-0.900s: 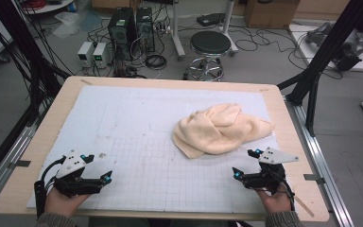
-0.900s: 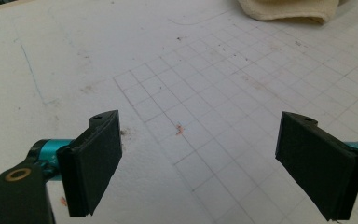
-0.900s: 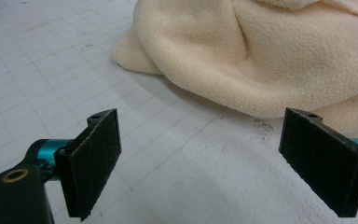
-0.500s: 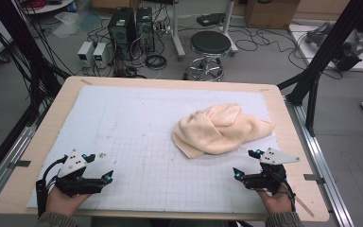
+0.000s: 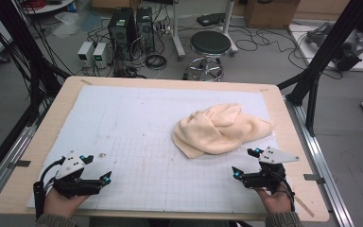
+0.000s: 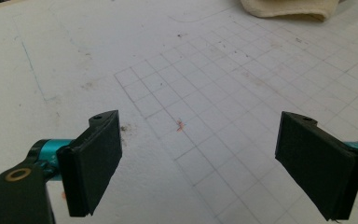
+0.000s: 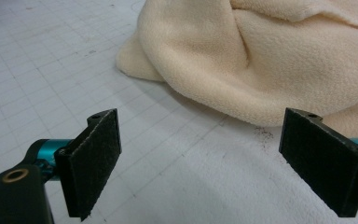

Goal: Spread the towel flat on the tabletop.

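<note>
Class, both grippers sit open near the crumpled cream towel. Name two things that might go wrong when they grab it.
1. The towel lies bunched in overlapping folds, so the right gripper may pinch several layers instead of one edge.
2. The left gripper is far off across the mat; a one-sided pull could drag the towel.

Robotics lab, computer tower (image 5: 123, 28) and power supplies (image 5: 93, 53) on floor, tangled cables (image 5: 264, 42), black frame struts (image 5: 328, 47)

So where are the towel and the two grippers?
towel (image 5: 220, 130): high view, middle of the crumpled heap.
left gripper (image 5: 107, 178): high view, between its fingertips.
right gripper (image 5: 236, 172): high view, between its fingertips.
</note>
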Demonstrator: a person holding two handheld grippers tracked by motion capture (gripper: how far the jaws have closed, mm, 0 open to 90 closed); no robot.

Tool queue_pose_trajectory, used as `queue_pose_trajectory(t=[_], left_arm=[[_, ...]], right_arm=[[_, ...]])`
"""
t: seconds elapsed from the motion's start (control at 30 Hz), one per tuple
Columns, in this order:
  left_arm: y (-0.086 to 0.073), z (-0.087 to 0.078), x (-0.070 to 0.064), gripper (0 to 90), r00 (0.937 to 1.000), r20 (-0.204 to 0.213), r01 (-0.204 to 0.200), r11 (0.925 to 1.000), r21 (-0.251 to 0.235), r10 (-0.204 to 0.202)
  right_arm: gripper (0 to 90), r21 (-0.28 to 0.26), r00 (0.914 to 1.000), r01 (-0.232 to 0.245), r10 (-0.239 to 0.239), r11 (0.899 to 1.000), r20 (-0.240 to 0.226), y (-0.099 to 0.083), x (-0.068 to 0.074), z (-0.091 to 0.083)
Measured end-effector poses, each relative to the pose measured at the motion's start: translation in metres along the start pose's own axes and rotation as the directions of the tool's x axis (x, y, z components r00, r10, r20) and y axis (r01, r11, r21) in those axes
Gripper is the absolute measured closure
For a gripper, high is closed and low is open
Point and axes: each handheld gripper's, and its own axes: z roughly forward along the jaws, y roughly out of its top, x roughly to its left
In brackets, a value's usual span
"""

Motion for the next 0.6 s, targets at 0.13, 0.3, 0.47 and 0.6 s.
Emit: queue_pose_trajectory(t=[0.13, 0.3, 0.47, 0.6], left_arm=[[0.0, 0.0, 0.0, 15.1, 1.0, 0.001, 0.005, 1.0, -0.003, -0.005], [0.0, 0.0, 0.0, 15.2, 1.0, 0.003, 0.003, 1.0, -0.003, -0.003], [0.0, 0.0, 0.0, 15.2, 1.0, 0.0, 0.005, 1.0, -0.005, -0.005], [-0.001, 0.0, 0.0, 15.2, 1.0, 0.0, 0.008, 1.0, -0.001, -0.008]], right_arm=[[12.1, 0.005, 1.0, -0.003, 0.003, 1.0, 0.003, 0.0, 0.0, 0.0], [12.1, 0.008, 1.0, -0.001, 0.001, 1.0, 0.007, 0.001, 0.001, 0.0], [12.1, 0.01, 1.0, 0.005, -0.005, 1.0, 0.004, 0.002, 0.001, 0.0], [12.1, -0.005, 0.9997, 0.019, -0.019, 1.0, 0.014, 0.011, -0.001, 0.0]])
